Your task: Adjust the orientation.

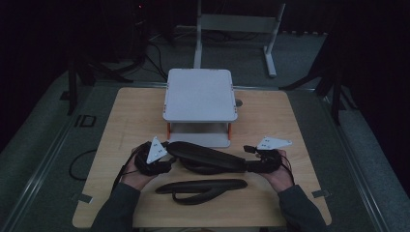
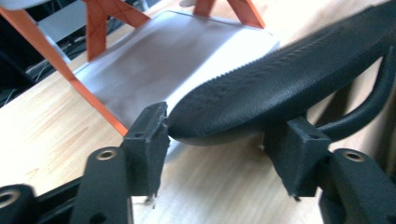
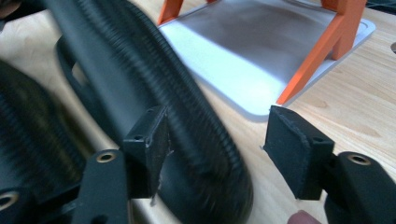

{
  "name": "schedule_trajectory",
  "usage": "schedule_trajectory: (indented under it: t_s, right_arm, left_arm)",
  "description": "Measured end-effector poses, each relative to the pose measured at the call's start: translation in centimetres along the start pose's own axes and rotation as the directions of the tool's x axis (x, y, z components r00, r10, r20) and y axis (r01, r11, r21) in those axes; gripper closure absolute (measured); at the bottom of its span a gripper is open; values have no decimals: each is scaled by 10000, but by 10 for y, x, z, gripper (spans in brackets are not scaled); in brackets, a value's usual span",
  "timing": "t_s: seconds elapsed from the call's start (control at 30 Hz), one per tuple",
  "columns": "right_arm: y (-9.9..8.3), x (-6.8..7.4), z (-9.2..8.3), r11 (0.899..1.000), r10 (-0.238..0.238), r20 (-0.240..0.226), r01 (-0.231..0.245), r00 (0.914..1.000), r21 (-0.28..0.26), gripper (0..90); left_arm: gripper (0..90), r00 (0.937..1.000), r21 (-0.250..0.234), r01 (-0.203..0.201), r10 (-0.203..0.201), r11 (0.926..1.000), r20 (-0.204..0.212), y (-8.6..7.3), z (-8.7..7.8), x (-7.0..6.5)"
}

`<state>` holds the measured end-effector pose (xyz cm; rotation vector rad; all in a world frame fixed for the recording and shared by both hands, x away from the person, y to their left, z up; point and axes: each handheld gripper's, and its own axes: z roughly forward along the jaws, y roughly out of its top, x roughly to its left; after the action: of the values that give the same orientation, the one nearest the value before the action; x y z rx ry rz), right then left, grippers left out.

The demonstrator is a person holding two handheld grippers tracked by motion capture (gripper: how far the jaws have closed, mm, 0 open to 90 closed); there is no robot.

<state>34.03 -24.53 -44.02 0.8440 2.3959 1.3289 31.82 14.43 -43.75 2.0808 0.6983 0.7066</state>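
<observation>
1. Presently, a black padded armrest [image 1: 208,157] is placed on the table [image 1: 270,116] before the white stand [image 1: 199,94].
2. Left gripper [image 2: 215,142] and right gripper [image 3: 215,149]: jaws parted, straddling its ends unclamped.
3. Judged rigid, light, grippy; best taken at the ends.

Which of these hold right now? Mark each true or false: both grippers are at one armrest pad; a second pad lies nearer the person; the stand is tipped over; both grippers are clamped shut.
1. Both the left gripper and the right gripper are at the ends of one black armrest pad. True.
2. A second black pad lies nearer the person. True.
3. The grey stand is tipped over. False: it stands upright on its orange legs.
4. Both grippers are clamped shut. False: their jaws stand open around the pad's ends.
</observation>
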Motion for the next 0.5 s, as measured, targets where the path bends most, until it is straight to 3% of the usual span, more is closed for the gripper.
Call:
schedule_trajectory:
  t_s: [0.17, 0.33, 0.43, 0.5]
  right_arm:
    - [-15, 1, -1, 9985, -279, -253, 291, 9993, 469, 336]
    - [-25, 0, 8, 9933, -597, -87, 602, 9982, 989, 307]
    - [-27, -1, 13, 9913, -618, 251, 584, 9978, 1180, 362]
    - [-28, -7, 16, 9932, -274, 524, 212, 9983, 1141, 455]
  left_arm:
    - [491, 9998, 99, 107, -106, 9999, -149, 3, 6, 6]
    - [552, 9990, 248, 253, -244, 9994, -386, 2, 11, 10]
    - [599, 9983, 383, 336, -317, 9987, -490, 0, 15, 12]
    - [621, 9981, 488, 367, -342, 9981, -520, -1, 16, 13]
